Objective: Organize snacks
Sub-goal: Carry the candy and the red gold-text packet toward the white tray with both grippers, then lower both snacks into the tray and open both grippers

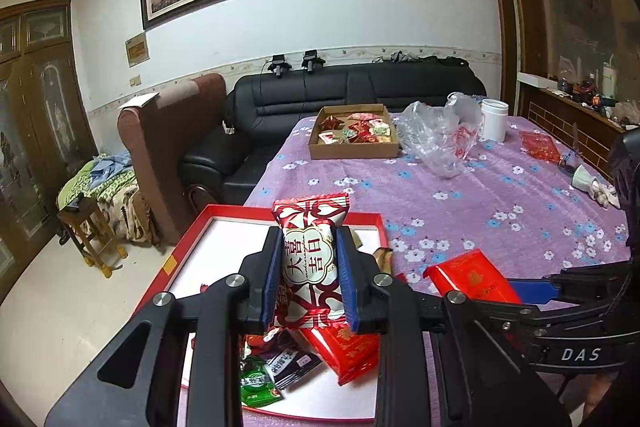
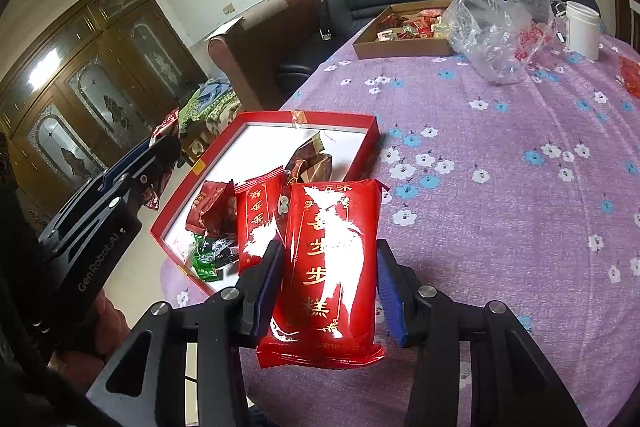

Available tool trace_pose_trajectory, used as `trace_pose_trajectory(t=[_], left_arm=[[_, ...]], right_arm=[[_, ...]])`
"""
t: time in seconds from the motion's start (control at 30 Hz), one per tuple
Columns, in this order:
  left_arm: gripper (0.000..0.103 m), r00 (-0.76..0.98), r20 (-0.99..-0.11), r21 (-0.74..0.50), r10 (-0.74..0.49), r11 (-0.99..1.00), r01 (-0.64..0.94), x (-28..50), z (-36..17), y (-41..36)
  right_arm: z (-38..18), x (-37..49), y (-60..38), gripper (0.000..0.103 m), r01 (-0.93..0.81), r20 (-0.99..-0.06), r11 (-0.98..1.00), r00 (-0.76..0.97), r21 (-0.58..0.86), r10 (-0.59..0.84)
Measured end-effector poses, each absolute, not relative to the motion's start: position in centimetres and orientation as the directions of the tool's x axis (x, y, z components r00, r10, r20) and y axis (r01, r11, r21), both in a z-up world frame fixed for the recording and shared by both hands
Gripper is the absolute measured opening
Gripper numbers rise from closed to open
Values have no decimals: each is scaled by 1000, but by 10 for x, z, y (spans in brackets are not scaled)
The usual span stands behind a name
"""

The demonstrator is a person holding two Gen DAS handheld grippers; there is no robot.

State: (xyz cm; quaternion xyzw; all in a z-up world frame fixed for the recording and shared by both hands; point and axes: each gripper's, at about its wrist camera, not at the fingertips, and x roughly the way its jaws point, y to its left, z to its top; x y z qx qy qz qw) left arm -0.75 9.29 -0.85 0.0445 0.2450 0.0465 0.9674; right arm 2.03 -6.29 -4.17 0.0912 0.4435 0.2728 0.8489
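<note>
My left gripper (image 1: 308,267) is shut on a red and white candy packet (image 1: 308,259) and holds it above the red tray (image 1: 288,217). The tray holds several snacks: a red pack (image 1: 344,351), a black packet (image 1: 286,363) and a green packet (image 1: 256,385). My right gripper (image 2: 328,279) is shut on a big red cake pack (image 2: 328,259), held above the table by the red tray's (image 2: 360,155) near right edge. In the right wrist view the tray holds another red pack (image 2: 256,223), brown packets (image 2: 312,167) and the green packet (image 2: 204,259).
A cardboard box (image 1: 352,149) of wrapped sweets stands at the table's far side, next to a crumpled clear plastic bag (image 1: 436,135) and a white jar (image 1: 494,119). A red bag (image 1: 538,145) lies far right. Purple flowered cloth (image 2: 500,187) covers the table. A black sofa stands behind.
</note>
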Motion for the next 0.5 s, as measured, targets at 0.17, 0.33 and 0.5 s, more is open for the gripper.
trace_pose_trajectory(t=[0.17,0.33,0.5], left_arm=[[24,848,-506,106,160,987,-123,-2,-23,118],[24,795,-566,101,219,975,-197,4,-45,151],[24,760,-608,96,231,971,-219,11,-63,165]], right_arm=[[-44,24,-50,46,-396,-710,830,443,393,548],[-49,35,-31,46,-415,-719,822,422,390,553],[-61,51,-7,46,-418,-738,829,409,371,536]])
